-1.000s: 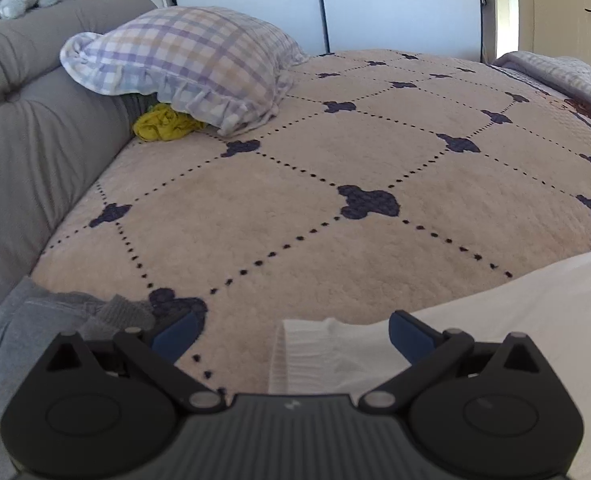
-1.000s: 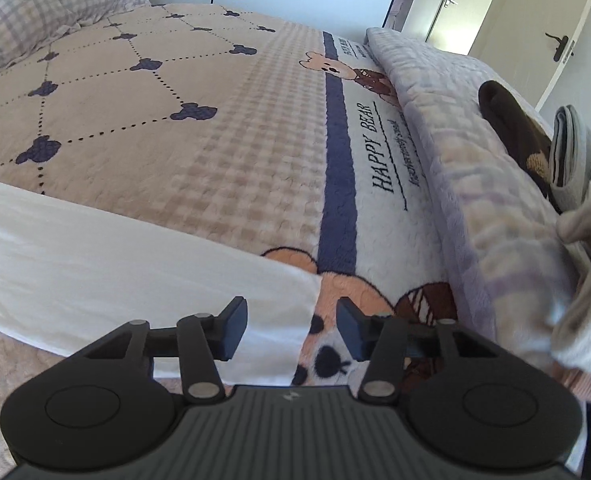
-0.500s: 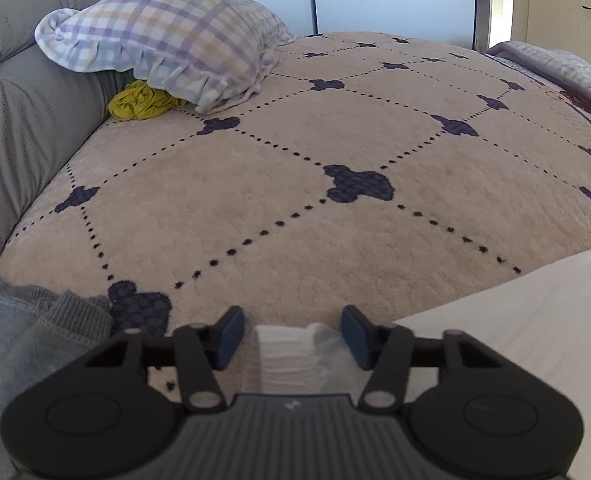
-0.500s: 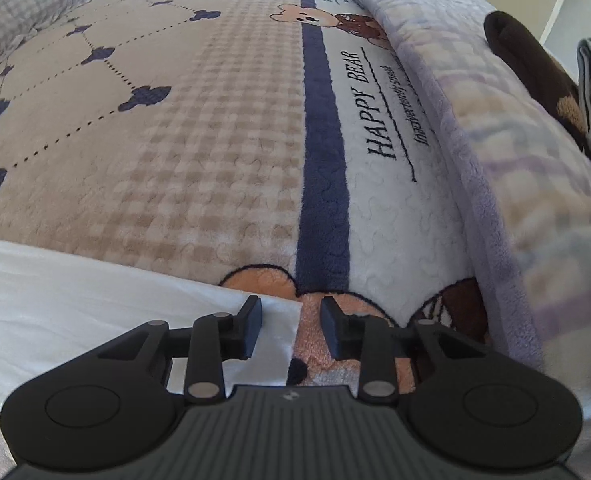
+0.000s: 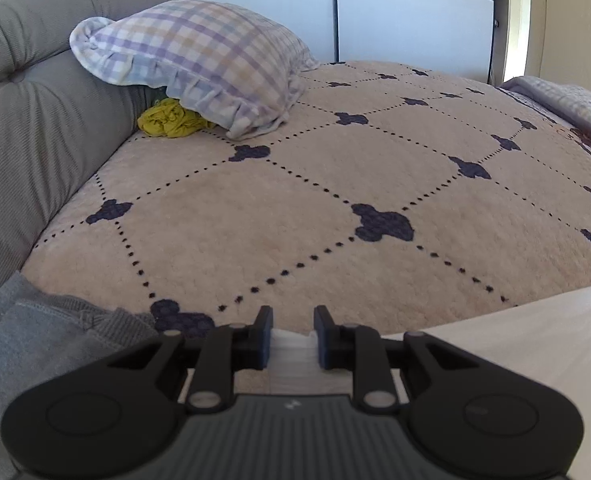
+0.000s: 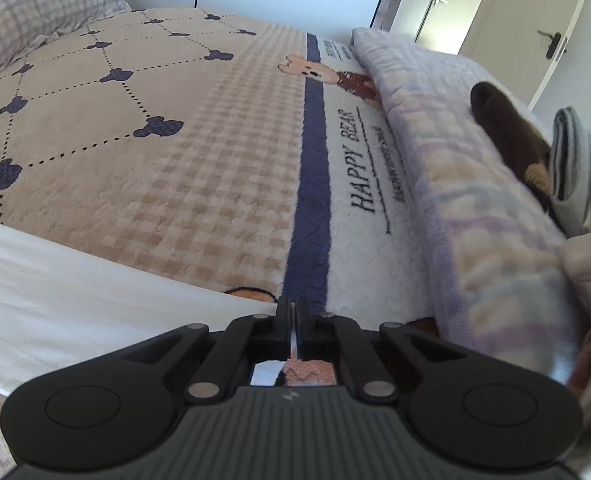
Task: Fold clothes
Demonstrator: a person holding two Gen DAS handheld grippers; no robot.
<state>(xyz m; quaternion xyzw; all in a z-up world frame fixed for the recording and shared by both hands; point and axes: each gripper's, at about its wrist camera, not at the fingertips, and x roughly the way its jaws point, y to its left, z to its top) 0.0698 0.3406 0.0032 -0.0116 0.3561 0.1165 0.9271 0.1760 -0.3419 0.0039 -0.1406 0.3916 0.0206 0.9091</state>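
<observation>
Left hand-held gripper (image 5: 293, 336), black two-finger tool with blue pads: jaws closing, narrow, a bunched white ribbed edge of the garment between them, pads touching the cloth on both sides. Right hand-held gripper (image 6: 293, 322), same make: jaws brought fully together, a thin white sliver of fabric pinched in the seam between the pads. Task item: flat white cotton garment (image 6: 95, 304), spread along the near edge of the bed, one end under each gripper; in the left view it (image 5: 515, 344) runs off toward the lower right corner. Carrier: beige plush bedspread (image 5: 295, 200) with dark blue bear motifs and dotted diamond lines, changing toward the bed's right side to a check panel, a blue stripe and lettering reading HAPPY BEAR. Other items: checked lilac-and-cream pillow (image 5: 199, 60) at the far left corner against the grey padded headboard (image 5: 35, 100); crumpled mustard-yellow cloth (image 5: 167, 120) tucked under the pillow; grey knitted garment (image 5: 47, 336) at the near left edge; folded pale lilac blanket (image 6: 475, 184) along the right edge, with a dark brown soft item (image 6: 507, 132) just beyond it. Step in hand, as judged: securing both ends of the garment's near edge. Next move calls for lifting both ends together, keeping the edge taut, and carrying it over toward the far edge for an even fold.
</observation>
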